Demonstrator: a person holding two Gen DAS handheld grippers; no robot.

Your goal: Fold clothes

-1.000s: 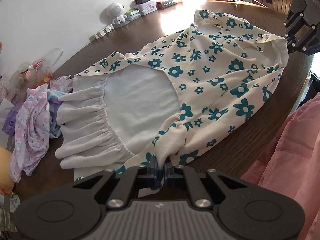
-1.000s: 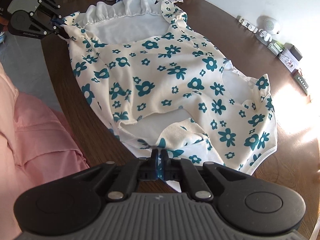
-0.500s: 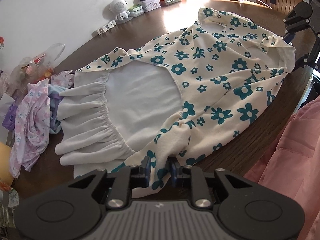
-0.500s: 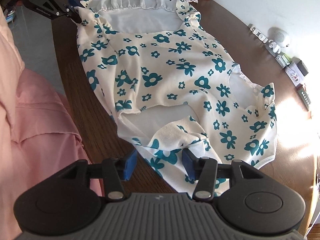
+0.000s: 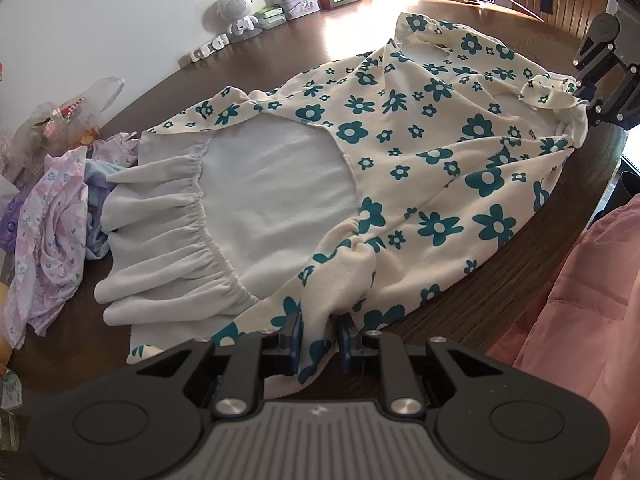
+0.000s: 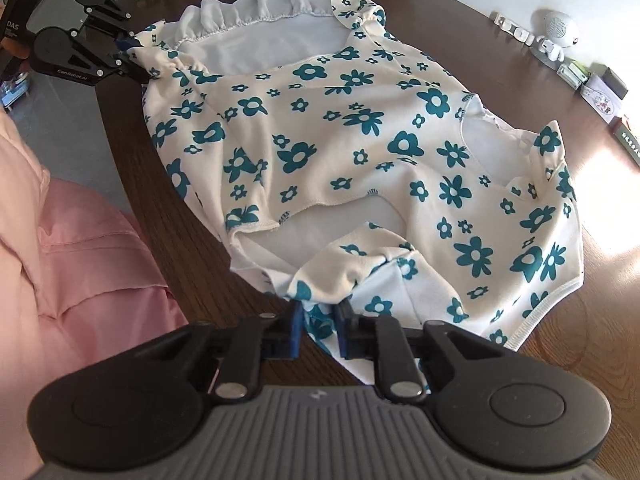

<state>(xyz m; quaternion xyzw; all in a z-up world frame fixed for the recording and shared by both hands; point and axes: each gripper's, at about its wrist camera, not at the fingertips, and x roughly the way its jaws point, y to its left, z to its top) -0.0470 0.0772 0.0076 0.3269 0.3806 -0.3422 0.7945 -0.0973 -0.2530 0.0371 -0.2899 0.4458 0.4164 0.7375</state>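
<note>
Garment: floral dress (image 5: 400,168) spread flat on worktop (image 5: 472,304), near edge. Soft, light, limp; bunches readily. Left hand-held gripper (image 5: 319,338) closing on bunched waist fabric; right hand-held gripper (image 6: 319,332) closing on shoulder fold. Best hold: gathered seams.

A second ago both grippers pinched the floral dress (image 5: 420,152) tight. Since then the right gripper (image 6: 319,330) sprang wide and is closing again on the hem; the left gripper (image 5: 319,338) loosened and is closing around bunched cloth.
</note>
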